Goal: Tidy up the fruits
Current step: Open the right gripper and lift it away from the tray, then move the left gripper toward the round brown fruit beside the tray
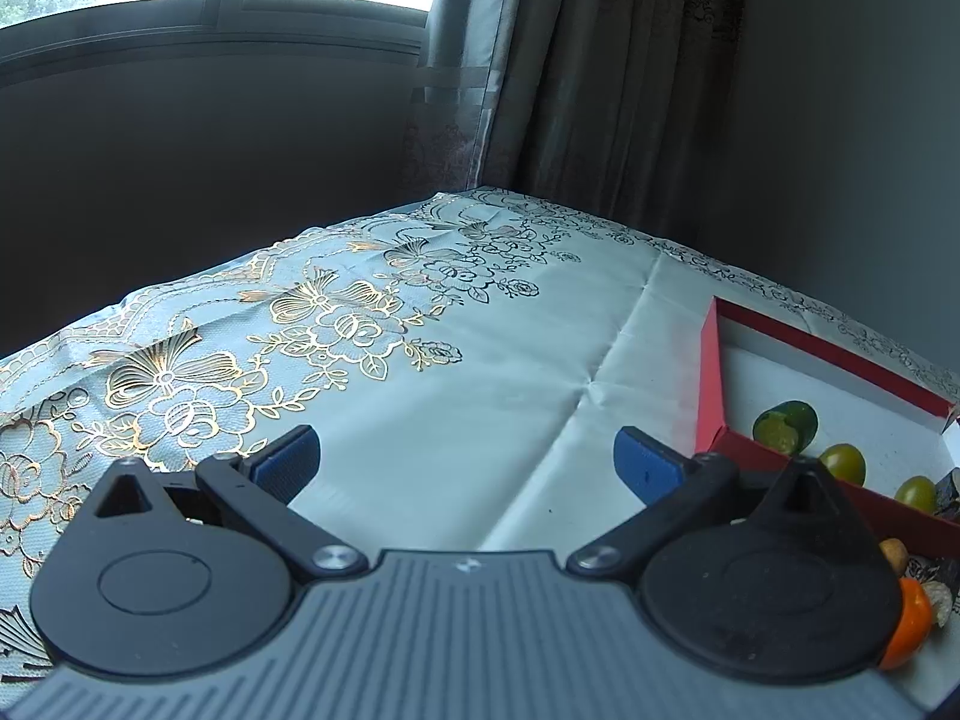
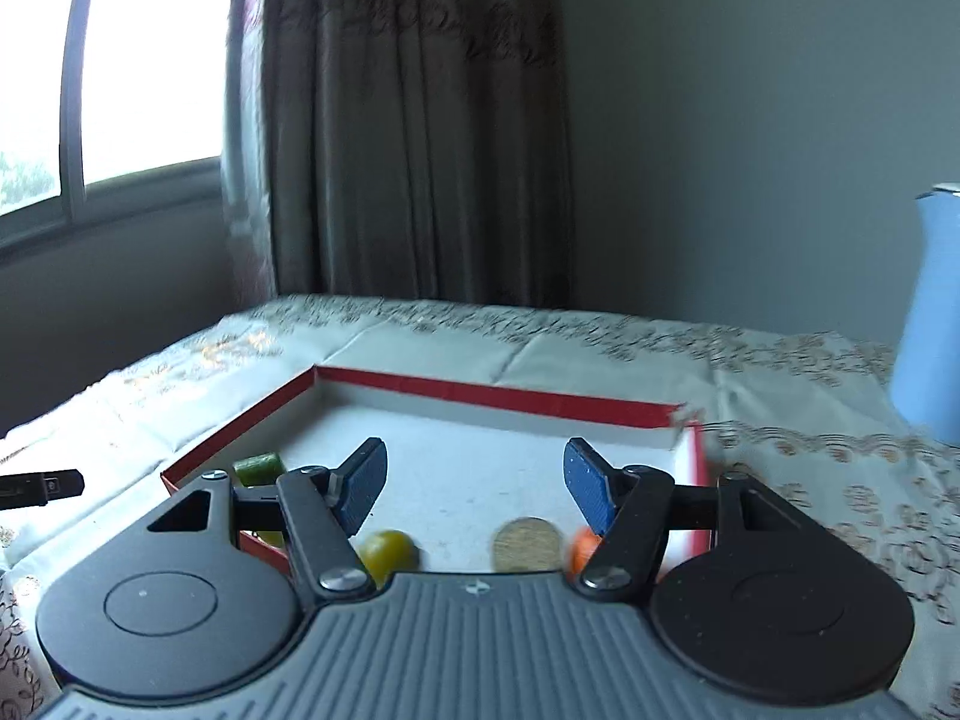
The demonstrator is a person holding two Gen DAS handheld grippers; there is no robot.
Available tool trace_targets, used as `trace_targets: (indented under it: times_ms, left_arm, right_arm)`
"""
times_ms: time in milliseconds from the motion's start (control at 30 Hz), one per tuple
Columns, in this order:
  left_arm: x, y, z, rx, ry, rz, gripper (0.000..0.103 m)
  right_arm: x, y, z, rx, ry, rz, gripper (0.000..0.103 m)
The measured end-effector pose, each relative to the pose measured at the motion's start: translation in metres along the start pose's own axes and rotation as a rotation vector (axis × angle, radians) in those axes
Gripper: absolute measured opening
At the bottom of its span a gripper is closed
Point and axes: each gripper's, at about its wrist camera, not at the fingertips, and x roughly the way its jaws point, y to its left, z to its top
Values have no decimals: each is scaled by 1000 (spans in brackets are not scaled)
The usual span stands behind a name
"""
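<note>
The right gripper hangs spread and empty over the red tray — the yellow-green fruit lies just below its left finger, nearer than the left gripper, also spread.

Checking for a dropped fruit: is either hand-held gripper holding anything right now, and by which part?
Nothing is held. The left hand-held gripper stands open over bare tablecloth. The right hand-held gripper is open above the red box, nothing between its pads.

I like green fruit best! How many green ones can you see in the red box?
3, seen from the left wrist: a dark green fruit by the red box's near-left corner, then two yellow-green fruits further right. More may hide behind the fingers.
</note>
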Motion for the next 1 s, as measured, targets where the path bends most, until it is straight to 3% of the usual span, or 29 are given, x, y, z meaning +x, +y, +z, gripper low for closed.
trace_targets:
  times_ms: [67,133,267,367,533,767,1000]
  left_arm:
    - [0,0,0,0,-1,1,103]
    - [-1,0,0,-1,-4,1,103]
    - [-3,1,-1,3,-11,-4,103]
    - [-2,-2,-1,20,1,-31,103]
    - [-11,-10,-4,71,-24,-65,103]
    - [-38,-35,-22,245,-30,-158,103]
    - [-55,-74,-40,520,-98,-203,103]
  right_arm:
    - [-16,-13,-6,19,-31,-21,67]
    - [-31,-28,-15,52,-54,-39,76]
    - [-48,-55,-42,85,-94,-102,77]
    - [-42,-75,-54,170,-58,-157,77]
    - [-36,-82,-56,224,-37,-145,77]
    - [-29,-84,-57,240,7,-144,82]
    - [-28,-84,-58,239,13,-144,82]
